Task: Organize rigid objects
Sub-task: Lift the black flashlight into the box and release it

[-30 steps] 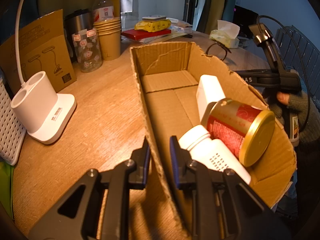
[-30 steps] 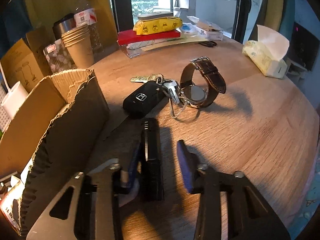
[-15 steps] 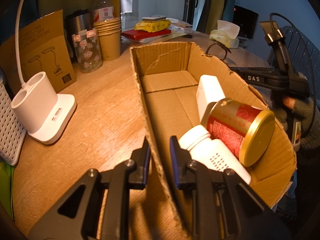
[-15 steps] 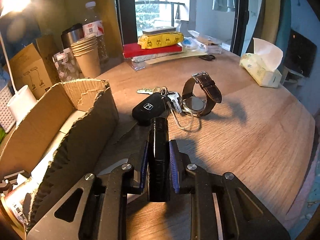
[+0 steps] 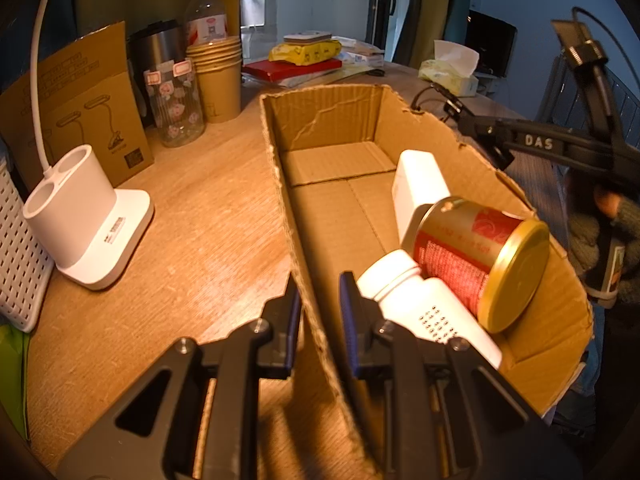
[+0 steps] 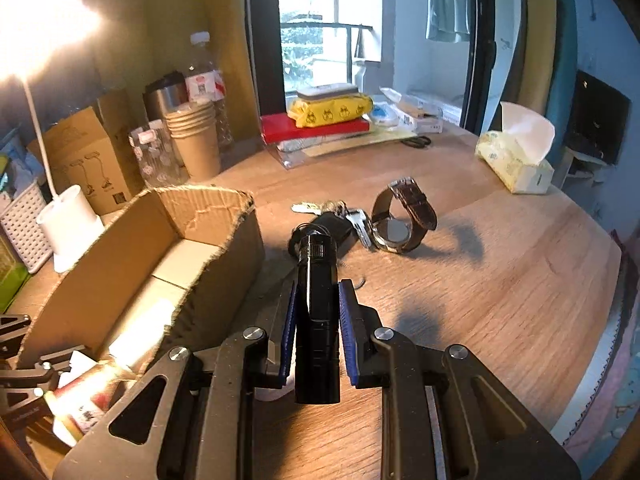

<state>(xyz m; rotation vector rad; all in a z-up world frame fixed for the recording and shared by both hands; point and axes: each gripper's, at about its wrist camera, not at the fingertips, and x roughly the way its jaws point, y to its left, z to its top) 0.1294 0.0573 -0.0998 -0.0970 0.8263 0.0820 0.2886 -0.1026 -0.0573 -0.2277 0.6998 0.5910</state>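
Fingers of the left gripper (image 5: pixel 319 312) are clenched on the torn side wall of the cardboard box (image 5: pixel 328 120), one finger outside, one inside. Inside the box lie a white bottle (image 5: pixel 432 312), a red can with a gold lid (image 5: pixel 480 256) on top of it, and a white block (image 5: pixel 420 184). From the right wrist, the right gripper (image 6: pixel 317 320) has its fingers closed on a black flashlight (image 6: pixel 318 280), held above the wooden bench (image 6: pixel 500 288). Beyond it a car key (image 6: pixel 332 228) and a watch (image 6: pixel 404 216) lie on the bench, beside the box.
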